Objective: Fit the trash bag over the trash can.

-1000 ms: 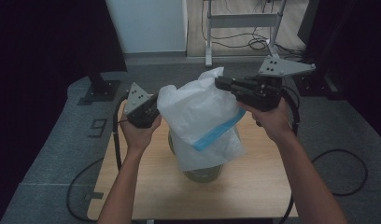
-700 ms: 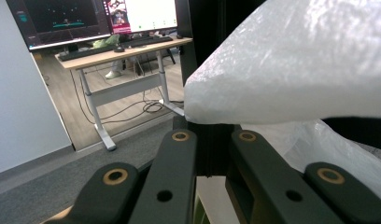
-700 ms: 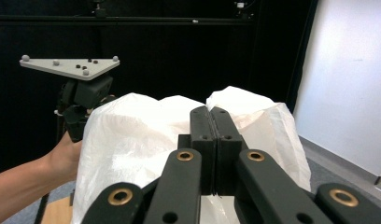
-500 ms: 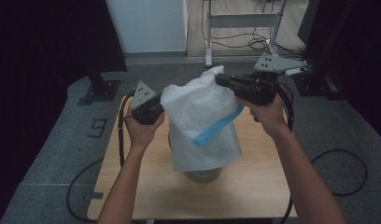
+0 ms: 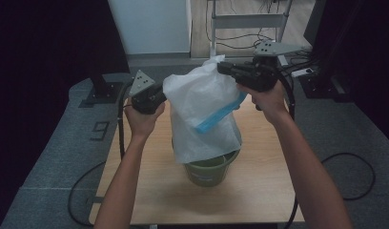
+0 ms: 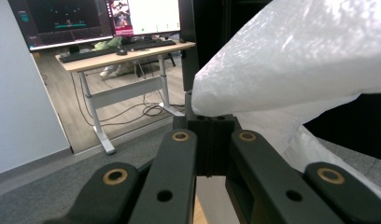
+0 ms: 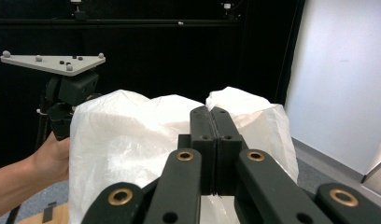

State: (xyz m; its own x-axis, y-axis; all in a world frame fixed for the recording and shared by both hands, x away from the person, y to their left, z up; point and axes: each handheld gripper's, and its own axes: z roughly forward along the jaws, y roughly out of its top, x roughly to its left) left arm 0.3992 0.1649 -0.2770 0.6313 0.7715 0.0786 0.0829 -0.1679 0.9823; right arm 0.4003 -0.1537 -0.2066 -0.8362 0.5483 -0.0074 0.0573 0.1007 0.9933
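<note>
The left gripper (image 5: 159,98), left of centre in the high view, is pinched shut on the left edge of the white plastic bag (image 5: 202,114). The right gripper (image 5: 226,69), at upper right, is clamped on the bag's top edge. The bag is held at mid-frame above the green bucket (image 5: 209,169), its lower end hanging inside, on the wooden table (image 5: 259,191).

Right gripper (image 7: 211,114): black jaws rise from bottom centre, pressed together, tips pinching the top edge of a white bag (image 7: 146,140). Bag bulges across mid-frame, crinkled and translucent. Left gripper (image 7: 69,105) at left edge behind the bag, grey plate on top, touching the bag's side; hand (image 7: 51,158) beneath it. Black backdrop across upper frame, pale wall (image 7: 342,79) at right.
</note>
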